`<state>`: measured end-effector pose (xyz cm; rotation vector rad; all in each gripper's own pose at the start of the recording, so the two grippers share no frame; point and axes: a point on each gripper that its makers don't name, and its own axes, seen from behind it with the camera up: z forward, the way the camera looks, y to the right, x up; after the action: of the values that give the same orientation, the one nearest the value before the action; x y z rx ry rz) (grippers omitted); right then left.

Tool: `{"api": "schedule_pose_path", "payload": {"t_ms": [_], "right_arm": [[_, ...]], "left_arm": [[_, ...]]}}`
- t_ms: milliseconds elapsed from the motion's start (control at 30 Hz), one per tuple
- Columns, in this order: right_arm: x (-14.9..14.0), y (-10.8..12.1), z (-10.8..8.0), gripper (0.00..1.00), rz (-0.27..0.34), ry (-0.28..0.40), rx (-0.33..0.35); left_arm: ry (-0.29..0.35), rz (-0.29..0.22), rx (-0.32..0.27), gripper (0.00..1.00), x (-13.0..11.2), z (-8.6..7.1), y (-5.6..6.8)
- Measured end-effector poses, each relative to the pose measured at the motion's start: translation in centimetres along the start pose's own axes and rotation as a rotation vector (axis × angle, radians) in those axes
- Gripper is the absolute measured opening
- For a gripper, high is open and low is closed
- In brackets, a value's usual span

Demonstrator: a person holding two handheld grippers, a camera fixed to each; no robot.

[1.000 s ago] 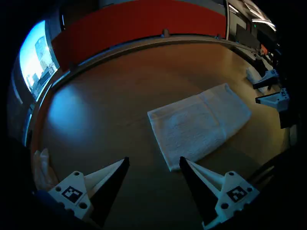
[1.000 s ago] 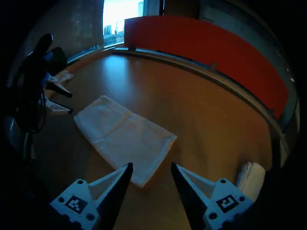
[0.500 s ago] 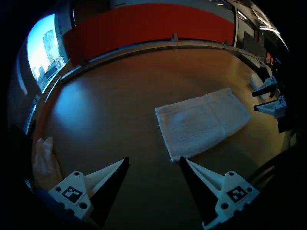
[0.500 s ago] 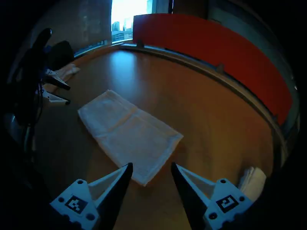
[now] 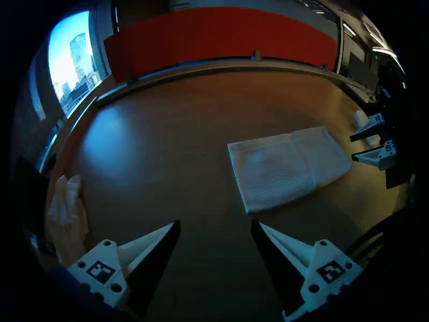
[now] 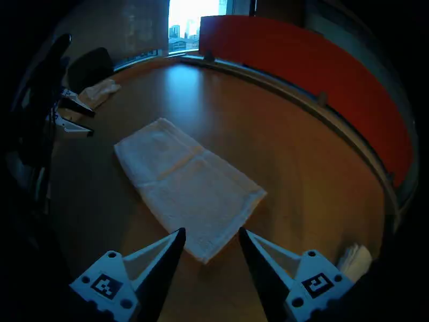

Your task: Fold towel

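Note:
A white towel (image 5: pixel 287 166) lies folded into a flat rectangle on the wooden table (image 5: pixel 177 134); in the right gripper view the towel (image 6: pixel 185 182) shows a crosswise seam near its middle. My left gripper (image 5: pixel 214 228) hovers open, short of the towel's near corner, holding nothing. My right gripper (image 6: pixel 212 233) is open just above the towel's near edge, apart from it. The right gripper (image 5: pixel 375 145) also appears far right in the left gripper view, past the towel's far end. At the far left of the right gripper view sits the left gripper (image 6: pixel 72 115).
A crumpled white cloth (image 5: pixel 67 212) lies at the table's left edge in the left gripper view. Another folded white cloth (image 6: pixel 354 260) sits at the lower right in the right gripper view. A red partition (image 5: pixel 225 32) and a window (image 5: pixel 72 59) border the table's far side.
Both grippers have drawn back a little and turned; the towel sits farther from the left gripper's fingers. The towel itself has not moved. Both stay open.

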<state>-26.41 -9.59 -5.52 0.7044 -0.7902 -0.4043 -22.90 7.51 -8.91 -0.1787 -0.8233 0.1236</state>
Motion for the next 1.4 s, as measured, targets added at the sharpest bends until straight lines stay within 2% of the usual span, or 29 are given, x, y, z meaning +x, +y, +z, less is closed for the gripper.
{"api": "schedule_pose_path", "payload": {"t_ms": [567,1100,1267,1400], "right_arm": [[-1.3,-0.2,0.7,0.76,-0.014,-0.034,0.021],[-3.8,-0.4,0.9,0.76,-0.026,-0.085,0.042],[-4.7,-0.3,0.7,0.70,-0.028,-0.105,0.042],[-4.9,-0.7,0.8,0.60,-0.026,-0.109,0.063]], "left_arm": [[-0.007,-0.066,0.042,0.97,-2.8,-2.4,-1.1],[-0.021,-0.091,0.054,0.97,-4.7,-3.7,-1.4],[-0.029,-0.097,0.056,0.97,-5.2,-3.9,-1.5],[-0.033,-0.102,0.059,0.97,-5.4,-4.1,-1.7]]}}
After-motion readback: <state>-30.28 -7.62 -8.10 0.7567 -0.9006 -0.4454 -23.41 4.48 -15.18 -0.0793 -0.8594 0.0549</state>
